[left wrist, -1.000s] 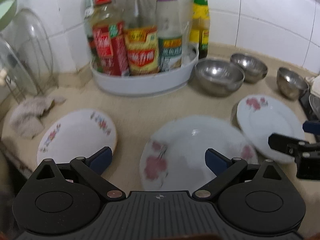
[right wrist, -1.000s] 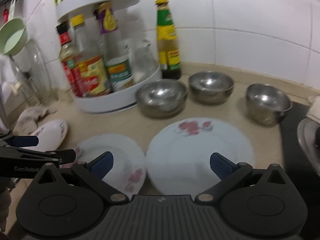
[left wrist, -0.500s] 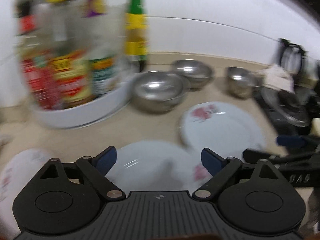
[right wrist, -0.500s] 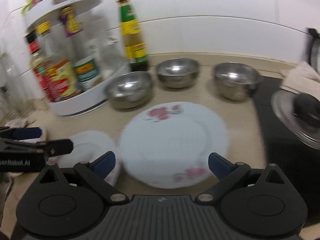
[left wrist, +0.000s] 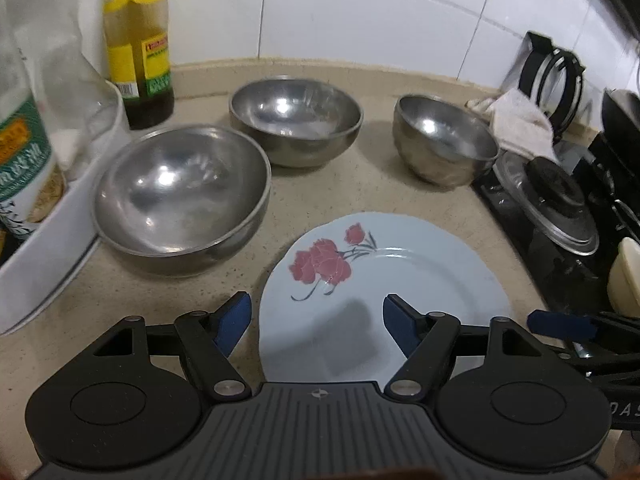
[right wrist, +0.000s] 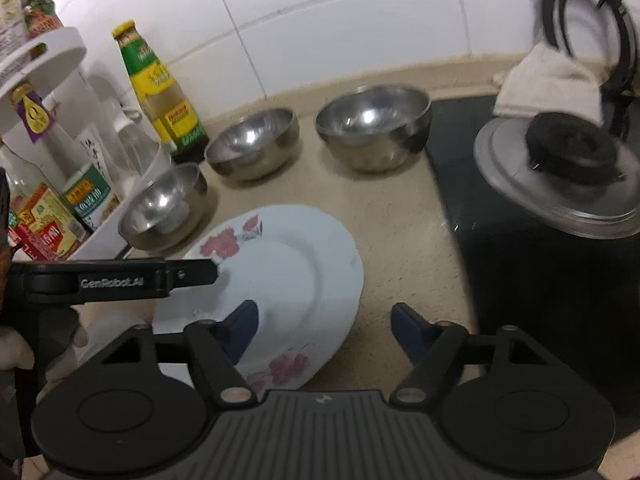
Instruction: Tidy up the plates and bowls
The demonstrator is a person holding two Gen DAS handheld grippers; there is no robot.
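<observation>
A white plate with pink flowers (left wrist: 400, 280) lies on the beige counter, in front of three steel bowls: large (left wrist: 180, 196), medium (left wrist: 296, 120) and small (left wrist: 444, 144). My left gripper (left wrist: 318, 322) hovers over the plate's left rim. Its jaws are closing, the rim lies between them, and the pads touch nothing. In the right wrist view, my right gripper (right wrist: 324, 322) straddles the right rim of the same plate (right wrist: 296, 272). Its jaws are closing too, without contact. One left finger (right wrist: 192, 274) reaches over the plate's far left edge.
A white turntable rack (left wrist: 48, 248) of bottles stands at the left, beside a yellow-labelled bottle (left wrist: 136, 40). At the right lies a black stove with a steel lid (left wrist: 552, 204) and a cloth (left wrist: 520, 124). Another white dish edge (right wrist: 112, 328) shows at lower left.
Both views have swung right, away from the left-hand plates, onto the rightmost plate and closer to it. The jaws of both grippers have narrowed.
</observation>
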